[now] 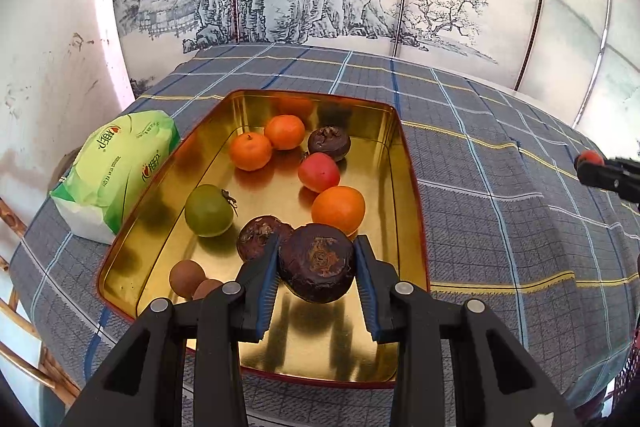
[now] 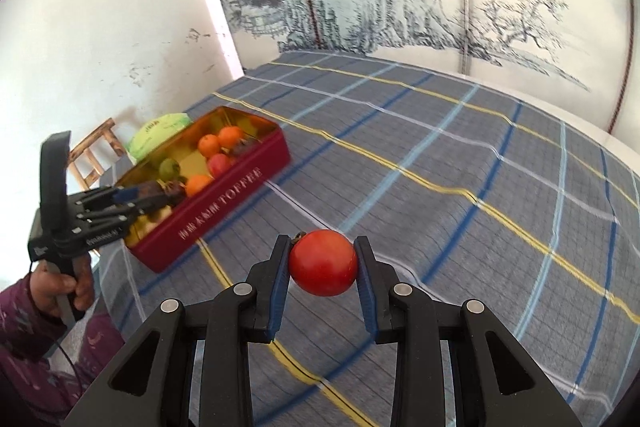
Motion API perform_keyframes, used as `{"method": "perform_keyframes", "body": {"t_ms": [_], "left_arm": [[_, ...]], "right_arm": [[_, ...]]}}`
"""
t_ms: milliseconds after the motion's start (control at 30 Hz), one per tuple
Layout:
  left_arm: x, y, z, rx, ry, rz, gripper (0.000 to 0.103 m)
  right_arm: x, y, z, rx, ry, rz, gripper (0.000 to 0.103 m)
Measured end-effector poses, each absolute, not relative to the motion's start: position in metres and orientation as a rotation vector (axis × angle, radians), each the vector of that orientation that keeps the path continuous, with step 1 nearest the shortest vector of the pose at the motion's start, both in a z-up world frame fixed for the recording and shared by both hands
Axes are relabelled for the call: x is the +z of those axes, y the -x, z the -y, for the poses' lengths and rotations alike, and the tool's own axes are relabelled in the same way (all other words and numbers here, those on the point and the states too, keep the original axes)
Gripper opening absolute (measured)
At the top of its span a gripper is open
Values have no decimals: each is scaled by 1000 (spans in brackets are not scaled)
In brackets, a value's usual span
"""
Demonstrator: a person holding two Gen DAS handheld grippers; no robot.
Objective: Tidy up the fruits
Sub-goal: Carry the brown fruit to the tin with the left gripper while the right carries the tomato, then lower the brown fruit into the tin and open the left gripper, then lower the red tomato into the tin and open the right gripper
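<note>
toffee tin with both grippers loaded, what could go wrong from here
1. The left gripper holds a dark round fruit just above the tin, where fruit already crowds the floor; released there, it may knock the orange or roll.
2. The right gripper pinches a smooth red tomato only at its sides, over bare tablecloth; a slip could send it rolling off.
3. Both grippers heading for the tin could collide.
</note>
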State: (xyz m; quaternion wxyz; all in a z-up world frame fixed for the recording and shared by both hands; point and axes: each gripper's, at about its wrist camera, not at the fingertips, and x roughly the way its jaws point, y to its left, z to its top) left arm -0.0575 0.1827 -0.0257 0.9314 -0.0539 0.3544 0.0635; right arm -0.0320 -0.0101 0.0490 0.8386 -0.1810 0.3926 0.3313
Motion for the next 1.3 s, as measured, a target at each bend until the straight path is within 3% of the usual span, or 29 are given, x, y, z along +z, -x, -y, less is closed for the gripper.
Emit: {"method": "perform_keyframes", "body": {"t_ms": [533, 700, 767, 1133, 1300], "left_arm": [[-24, 65, -196, 145, 116, -702, 33], [-20, 68, -200, 170, 118, -687, 50], [-17, 70, -202, 189, 109, -677, 64], [-7, 83, -220, 315, 69, -630, 89], [-7, 86, -231, 325, 90, -634, 95]], "right_arm": [[51, 35, -76, 841, 439, -809, 33], [46, 37, -102, 886, 463, -813, 33], [42, 36, -115, 911, 467, -822, 33], [5, 21, -177, 983, 517, -898, 33], [-11, 10, -195, 986, 521, -936, 33]]}}
